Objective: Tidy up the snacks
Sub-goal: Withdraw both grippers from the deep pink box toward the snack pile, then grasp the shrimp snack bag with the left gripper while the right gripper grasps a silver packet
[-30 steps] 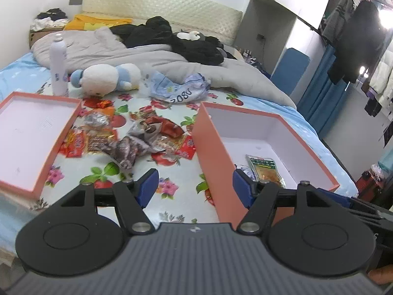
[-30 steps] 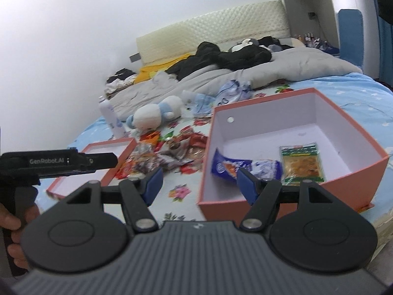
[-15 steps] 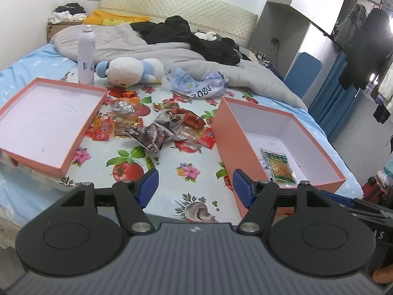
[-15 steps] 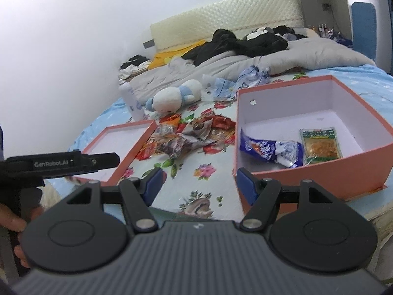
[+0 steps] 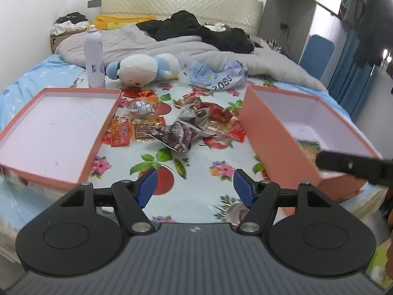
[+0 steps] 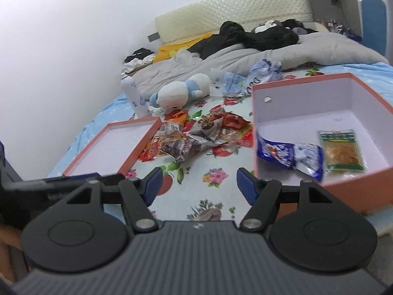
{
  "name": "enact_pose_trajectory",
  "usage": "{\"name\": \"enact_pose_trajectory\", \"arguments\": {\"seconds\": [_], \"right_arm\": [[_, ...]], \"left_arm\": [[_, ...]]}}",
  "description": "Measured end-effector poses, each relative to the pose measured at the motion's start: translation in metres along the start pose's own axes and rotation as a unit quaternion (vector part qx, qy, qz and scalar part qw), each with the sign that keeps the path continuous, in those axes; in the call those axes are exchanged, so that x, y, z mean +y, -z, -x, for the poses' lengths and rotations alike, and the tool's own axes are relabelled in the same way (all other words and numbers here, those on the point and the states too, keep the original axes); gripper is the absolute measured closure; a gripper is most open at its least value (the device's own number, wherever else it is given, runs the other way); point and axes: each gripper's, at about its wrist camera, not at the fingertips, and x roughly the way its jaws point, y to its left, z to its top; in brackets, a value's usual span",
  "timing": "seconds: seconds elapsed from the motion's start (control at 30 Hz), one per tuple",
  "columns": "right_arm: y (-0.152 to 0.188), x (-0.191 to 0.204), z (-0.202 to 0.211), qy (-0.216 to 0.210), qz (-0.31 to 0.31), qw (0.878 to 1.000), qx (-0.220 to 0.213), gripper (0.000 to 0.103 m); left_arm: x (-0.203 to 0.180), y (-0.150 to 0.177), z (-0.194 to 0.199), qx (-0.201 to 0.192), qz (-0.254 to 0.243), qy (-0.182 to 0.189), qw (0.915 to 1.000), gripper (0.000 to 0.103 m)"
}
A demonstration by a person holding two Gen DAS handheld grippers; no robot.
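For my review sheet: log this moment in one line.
left tool: open, empty | right tool: open, empty | deep box: two packets | snack pile: unsorted

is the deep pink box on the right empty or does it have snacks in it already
Not empty. The box holds two snacks on its floor: a blue packet near its left wall and a green-edged packet beside it. The rest is bare.

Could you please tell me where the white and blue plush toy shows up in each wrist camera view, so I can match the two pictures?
Left wrist: the plush toy lies upper centre-left, beyond the snack pile.
Right wrist: the plush toy lies just left of centre, above the snack pile.
Shared landmark: the white spray bottle stands upright just left of the toy in both.
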Motion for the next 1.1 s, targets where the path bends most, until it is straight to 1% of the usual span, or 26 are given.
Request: {"name": "enact_pose_trajectory", "arguments": {"seconds": [0.1,0.13,0.2,0.23,0.27,0.4,0.43,0.53,0.63,0.77,0.8,0.83,0.87,0.97,1.03,1.1], "right_arm": [[-0.008,0.002,-0.022,-0.009,0.005,1.000,0.005,0.034],[-0.011,0.002,-0.031,-0.015,0.002,1.000,0.009,0.034],[-0.016,0.003,-0.047,-0.026,-0.004,1.000,0.016,0.034],[-0.019,0.004,-0.055,-0.035,-0.004,0.999,0.017,0.034],[-0.023,0.005,-0.063,-0.038,-0.003,0.999,0.018,0.034],[-0.042,0.005,-0.098,-0.043,-0.011,0.999,0.018,0.034],[-0.048,0.004,-0.107,-0.041,-0.014,0.999,0.015,0.034],[-0.063,0.003,-0.140,-0.038,-0.022,0.999,0.019,0.034],[-0.074,-0.003,-0.181,-0.035,-0.033,0.998,0.042,0.034],[-0.080,-0.016,-0.229,-0.033,-0.046,0.995,0.083,0.034],[-0.081,-0.018,-0.240,-0.035,-0.044,0.994,0.095,0.029],[-0.082,-0.021,-0.250,-0.037,-0.048,0.992,0.106,0.022],[-0.082,-0.025,-0.257,-0.038,-0.060,0.991,0.111,0.019],[-0.084,-0.037,-0.281,-0.037,-0.095,0.986,0.132,0.018],[-0.086,-0.039,-0.297,-0.042,-0.097,0.984,0.146,0.018],[-0.089,-0.039,-0.310,-0.035,-0.092,0.983,0.155,0.018]], "left_arm": [[0.009,-0.004,-0.023,-0.003,-0.006,0.011,0.9999,0.027],[0.012,-0.007,-0.034,0.007,-0.010,0.010,0.9999,0.027],[0.014,-0.012,-0.047,0.004,-0.024,0.010,0.9997,0.026],[0.015,-0.015,-0.056,0.001,-0.032,0.016,0.9994,0.020],[0.016,-0.019,-0.065,0.002,-0.036,0.017,0.9992,0.018],[0.021,-0.035,-0.091,-0.012,-0.060,0.022,0.9979,0.017],[0.024,-0.039,-0.097,-0.020,-0.064,0.022,0.9975,0.015],[0.031,-0.049,-0.118,-0.024,-0.063,0.024,0.9974,0.014],[0.036,-0.057,-0.144,-0.012,-0.063,0.036,0.9973,0.014],[0.042,-0.062,-0.171,-0.012,-0.074,0.054,0.9957,0.015],[0.042,-0.063,-0.177,-0.009,-0.080,0.053,0.9954,0.015],[0.042,-0.066,-0.184,-0.010,-0.088,0.054,0.9946,0.015],[0.042,-0.067,-0.188,-0.011,-0.093,0.056,0.9940,0.015],[0.043,-0.073,-0.205,-0.001,-0.107,0.065,0.9922,0.016],[0.042,-0.076,-0.215,0.009,-0.117,0.073,0.9904,0.018],[0.040,-0.077,-0.224,0.013,-0.132,0.068,0.9888,0.018]]}}
